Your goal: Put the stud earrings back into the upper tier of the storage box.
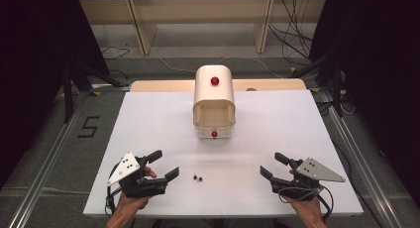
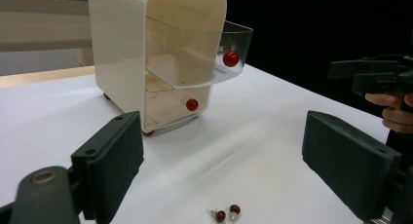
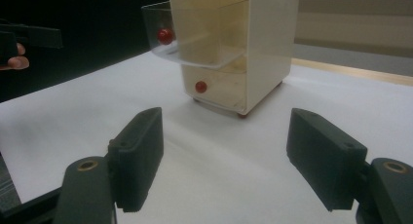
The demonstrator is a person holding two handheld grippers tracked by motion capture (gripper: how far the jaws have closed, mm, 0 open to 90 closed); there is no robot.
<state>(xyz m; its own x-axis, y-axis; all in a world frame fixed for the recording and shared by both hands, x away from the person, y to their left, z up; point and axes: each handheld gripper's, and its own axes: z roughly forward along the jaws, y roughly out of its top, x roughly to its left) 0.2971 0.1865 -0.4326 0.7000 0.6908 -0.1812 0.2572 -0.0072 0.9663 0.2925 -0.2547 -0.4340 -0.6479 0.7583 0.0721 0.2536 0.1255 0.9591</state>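
Note:
A cream two-drawer mini cabinet (image 1: 214, 96) with red knobs stands at the middle back of the white table (image 1: 148, 124). Its upper clear drawer (image 2: 214, 63) is pulled out; the lower one is pushed in. Two small red-headed studs (image 1: 197, 178) lie on the table in front, between the hands, also low in the left gripper view as studs (image 2: 227, 214). My left gripper (image 1: 163, 164) rests at the near left, open and holding nothing. My right gripper (image 1: 275, 164) rests at the near right, open, nothing between its jaws. The cabinet (image 3: 234, 48) stands ahead of the right jaws.
A wooden board (image 1: 267, 84) edges the table's far side. Cables (image 1: 292, 39) and a shelf frame lie on the floor behind. A dark stand (image 1: 69, 84) is at the left, and a "5" mark (image 1: 88, 127) is taped on the floor.

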